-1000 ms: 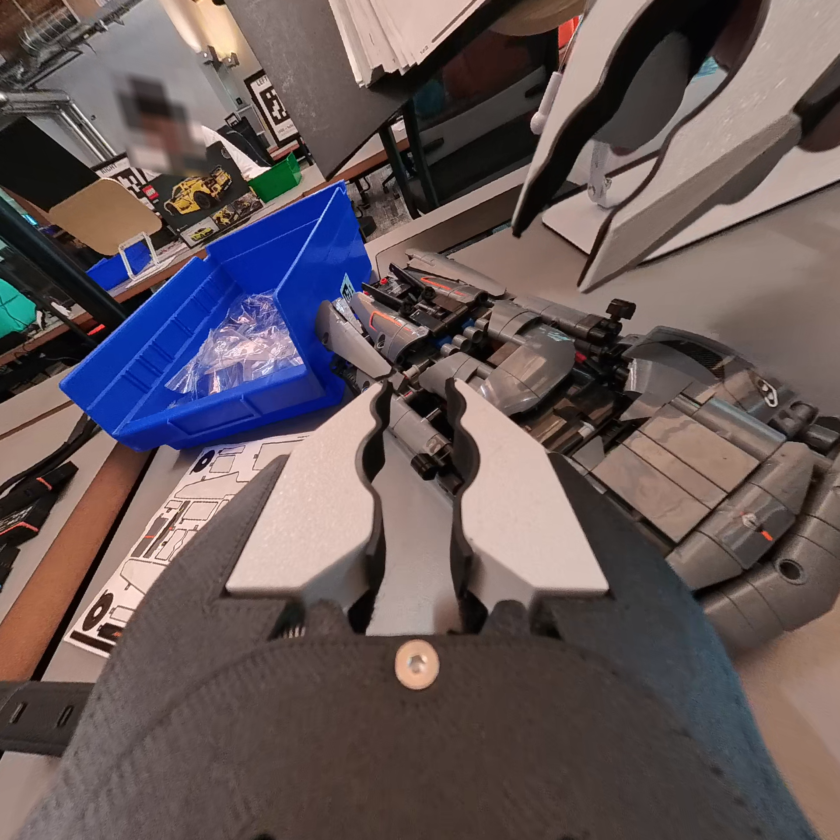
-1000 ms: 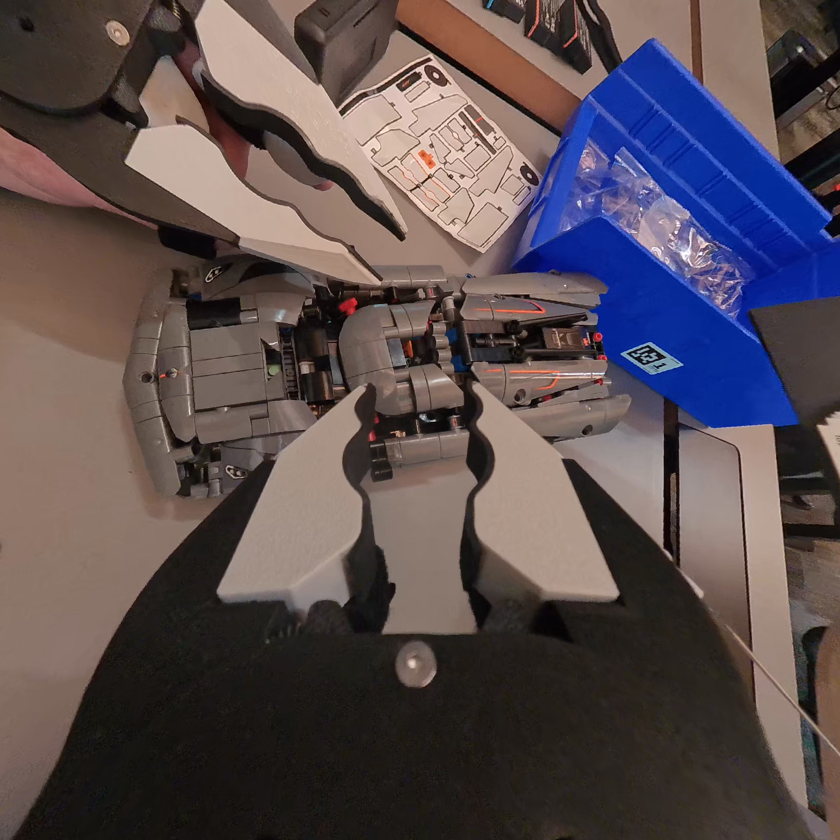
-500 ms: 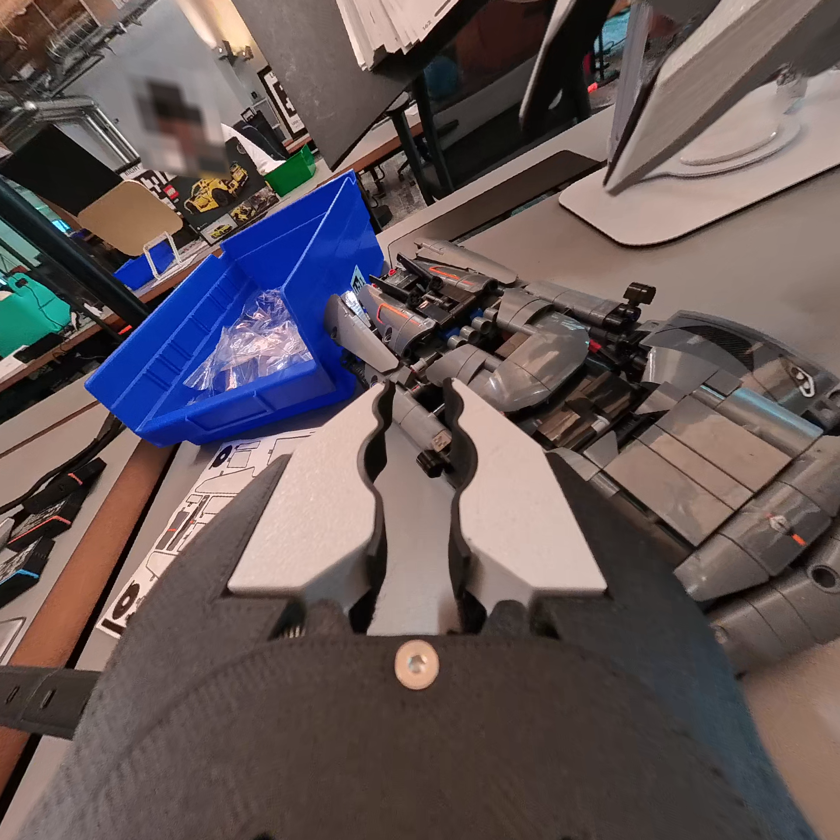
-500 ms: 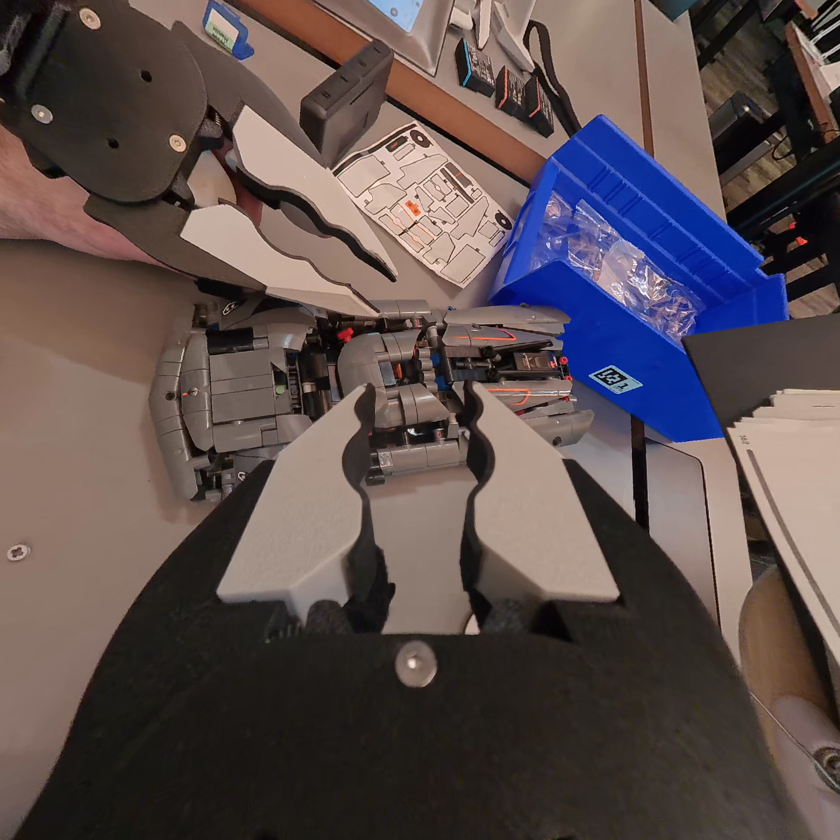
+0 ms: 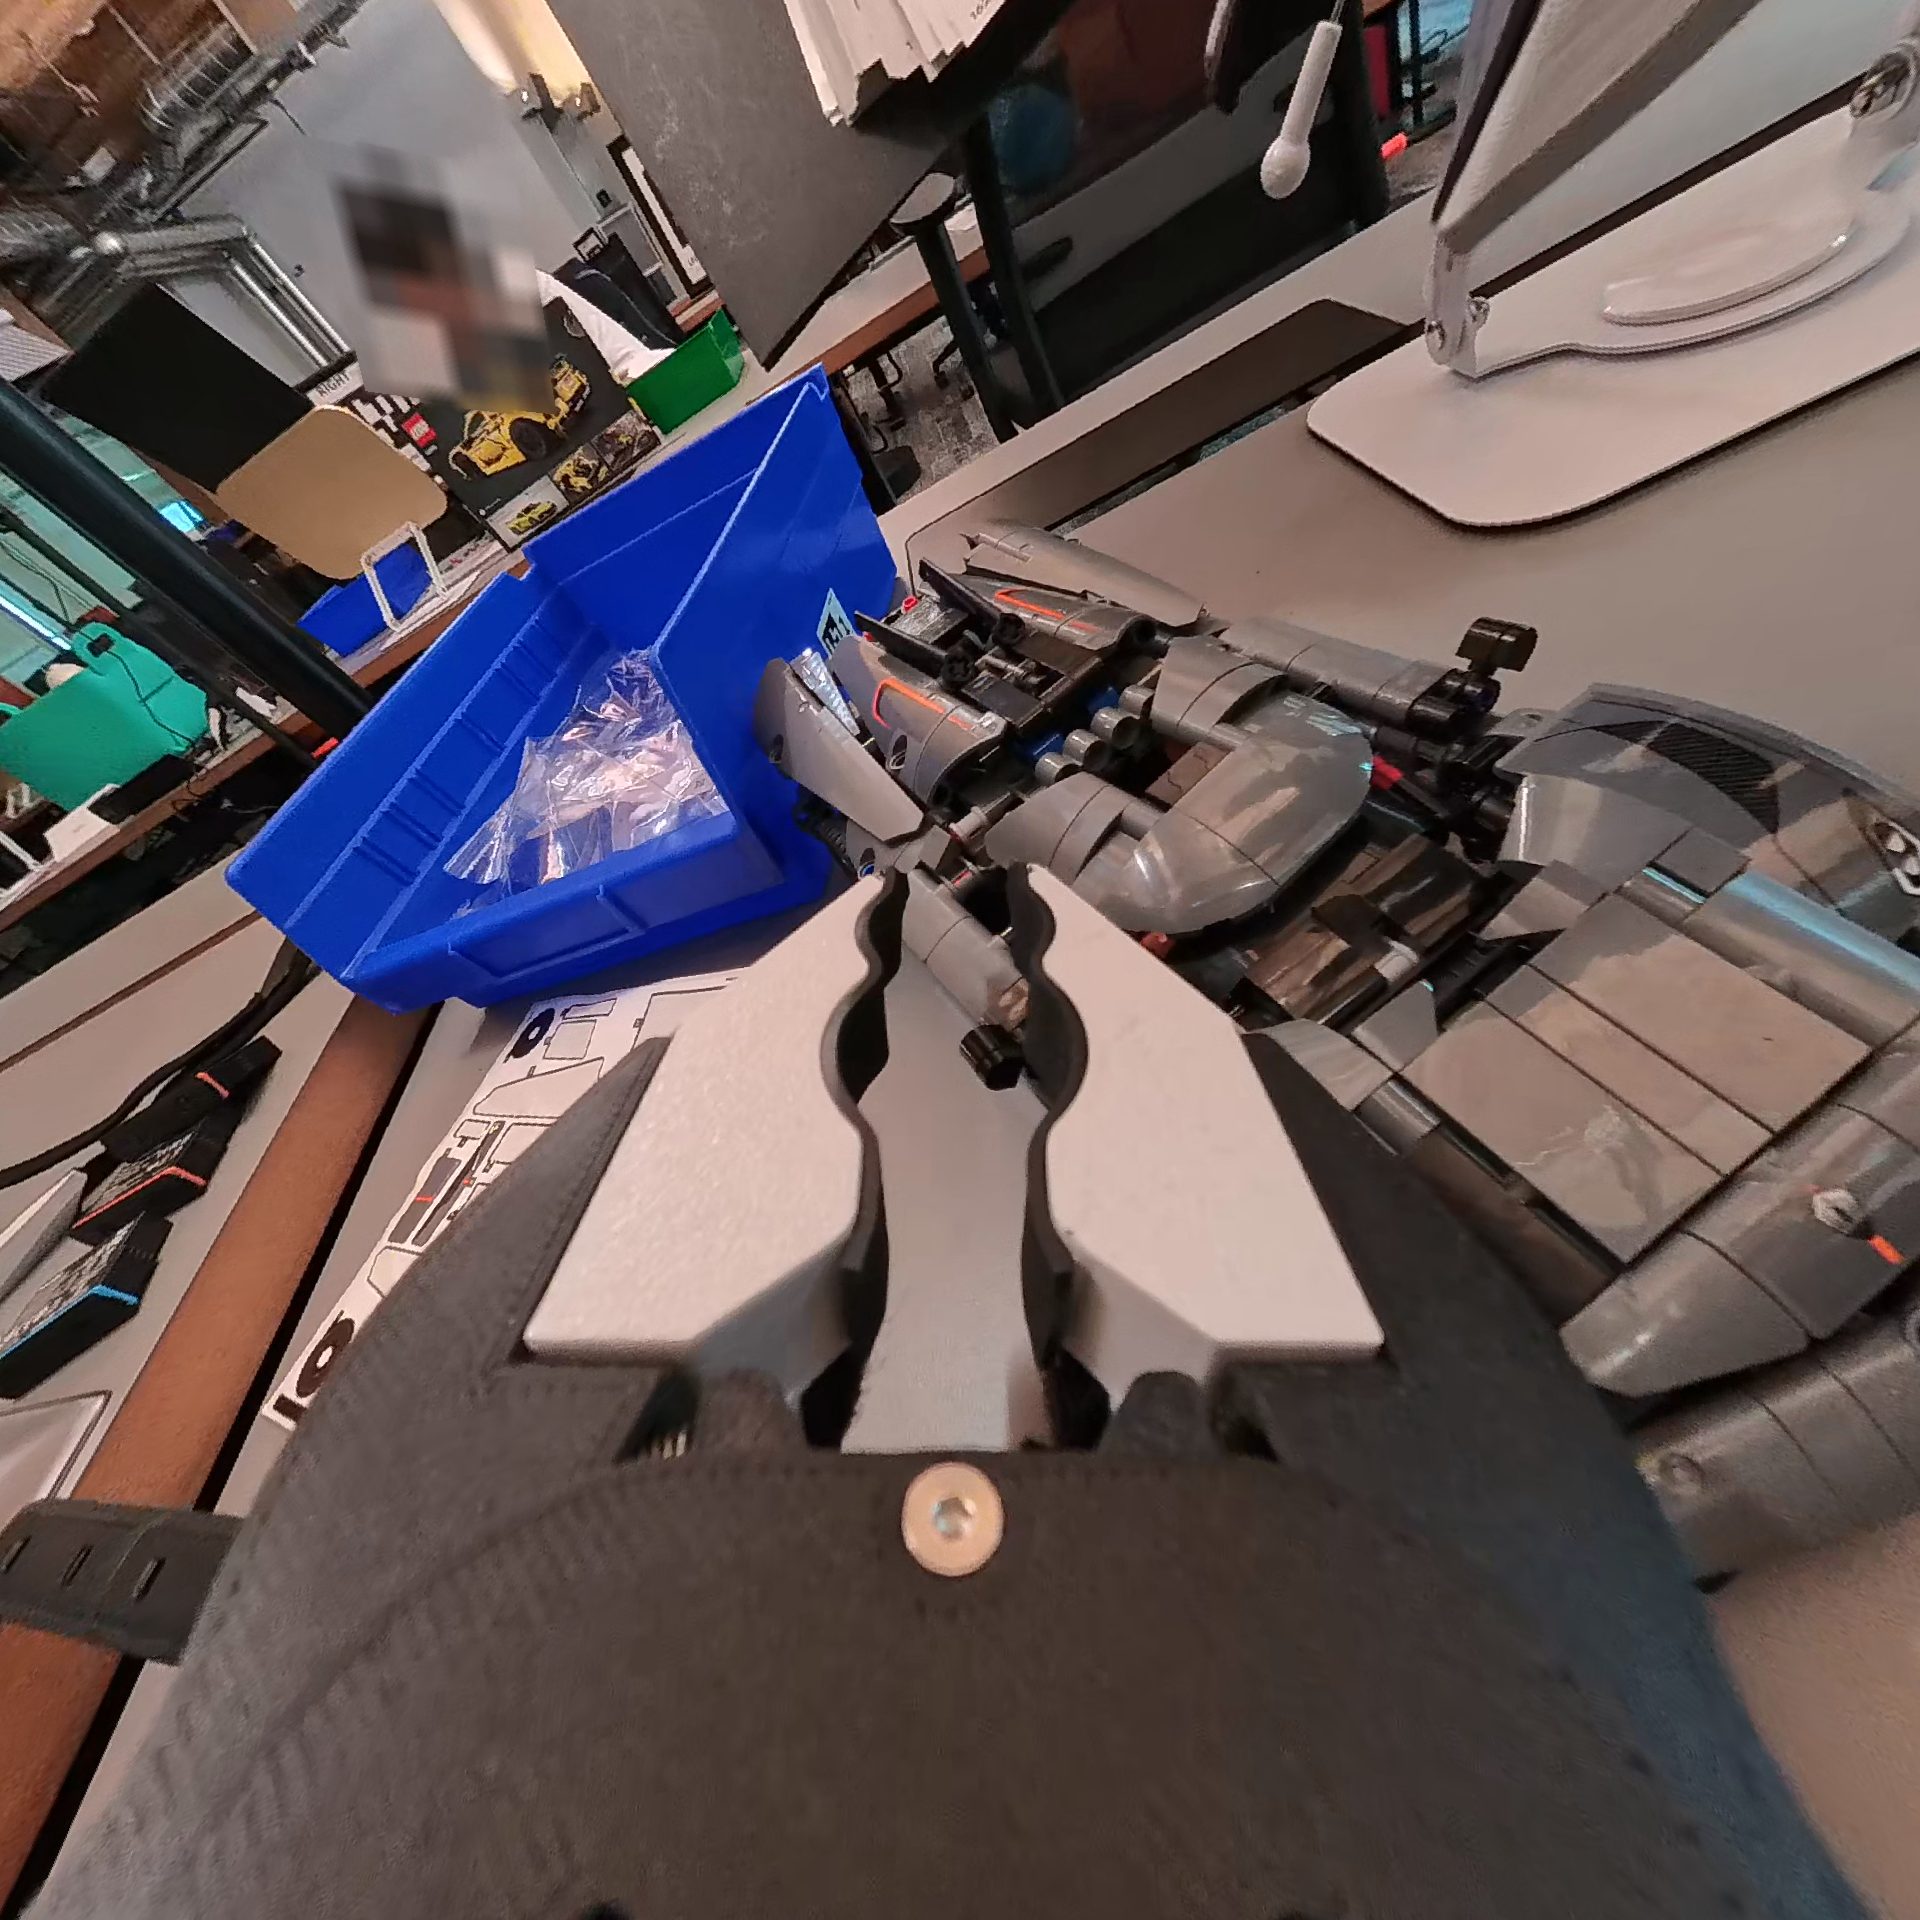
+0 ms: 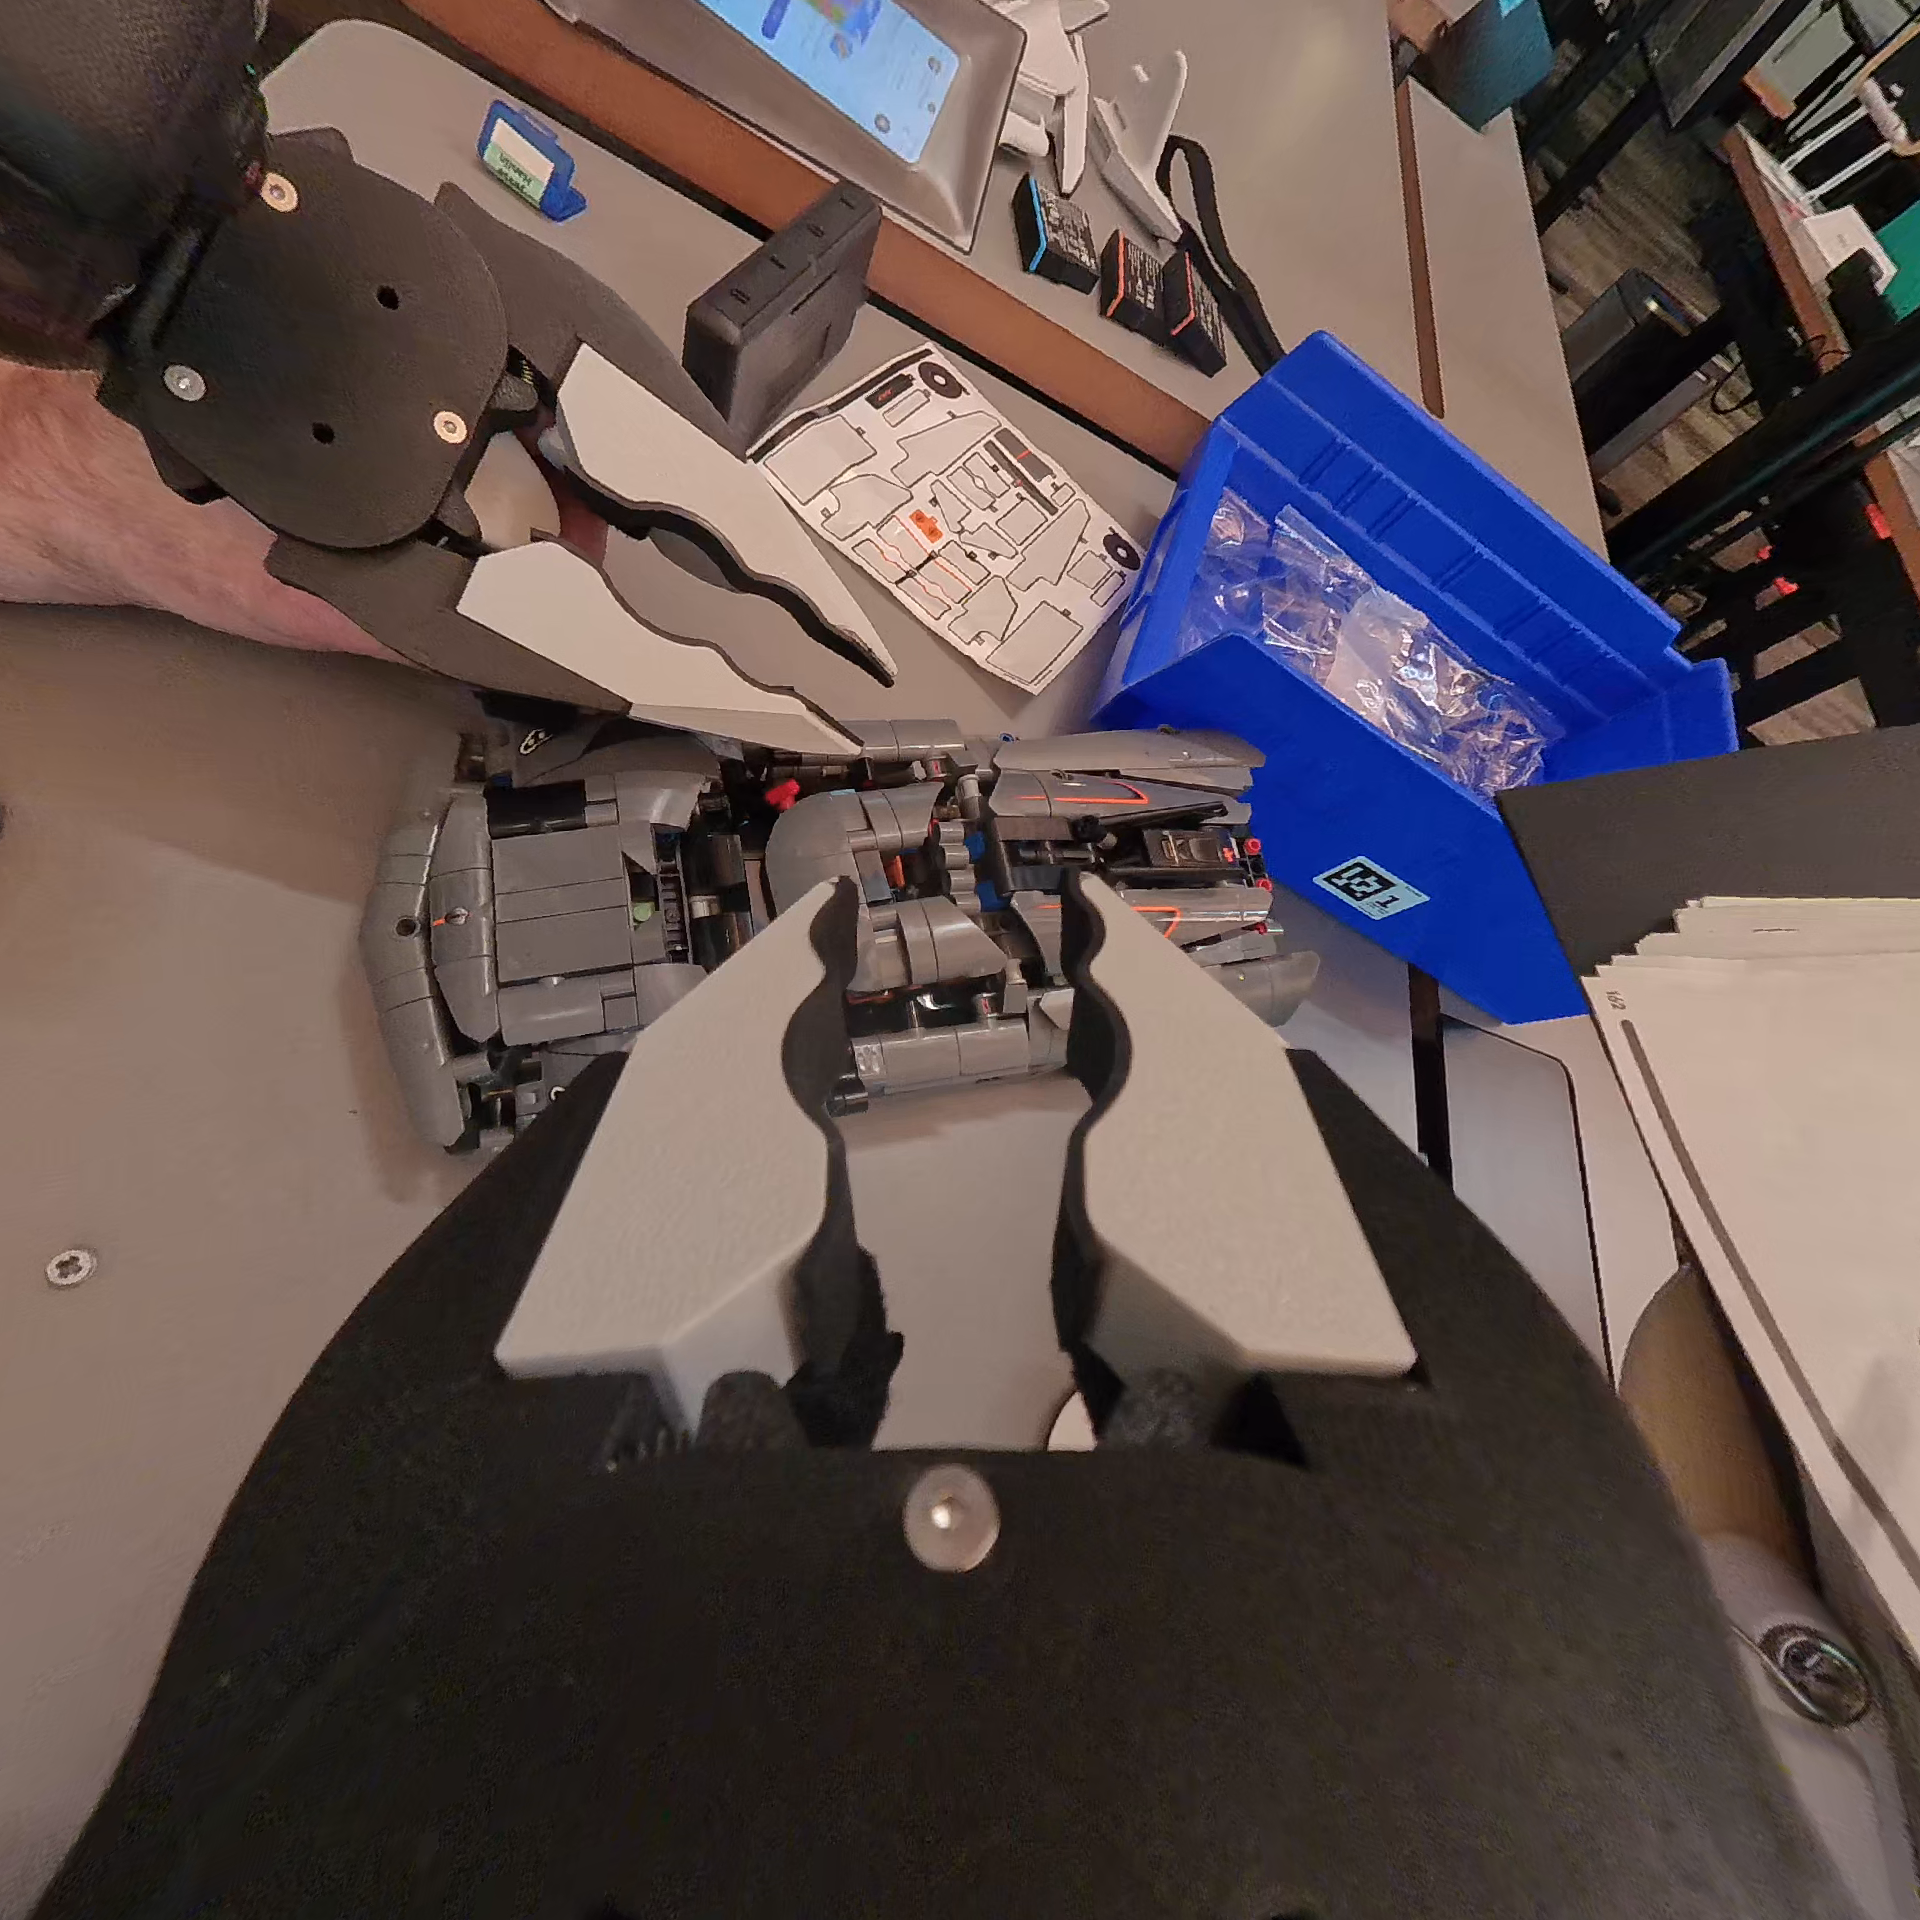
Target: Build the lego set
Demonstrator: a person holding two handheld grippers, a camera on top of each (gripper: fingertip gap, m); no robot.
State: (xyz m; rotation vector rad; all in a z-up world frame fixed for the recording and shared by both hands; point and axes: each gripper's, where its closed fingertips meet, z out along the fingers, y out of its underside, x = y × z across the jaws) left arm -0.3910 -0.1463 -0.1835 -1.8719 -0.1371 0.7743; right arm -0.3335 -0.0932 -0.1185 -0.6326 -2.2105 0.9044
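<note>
Grey lego car (image 6: pixel 727 914) lying mid-frame on grey table (image 6: pixel 187 1039), nose against blue bin (image 6: pixel 1351 831) at right, sticker sheet (image 6: pixel 956 520) above. Left gripper (image 5: pixel 951 914) parted narrowly, straddling a grey side beam (image 5: pixel 961 940) at frame centre, apparently not clamped. Right gripper (image 6: pixel 951 904) parted wider, raised over car, holding nothing. Likely rigid but fragile: clip-on panels prone to popping off. Best held by stiff lower frame beams, not curved panels or thin front fins
</note>
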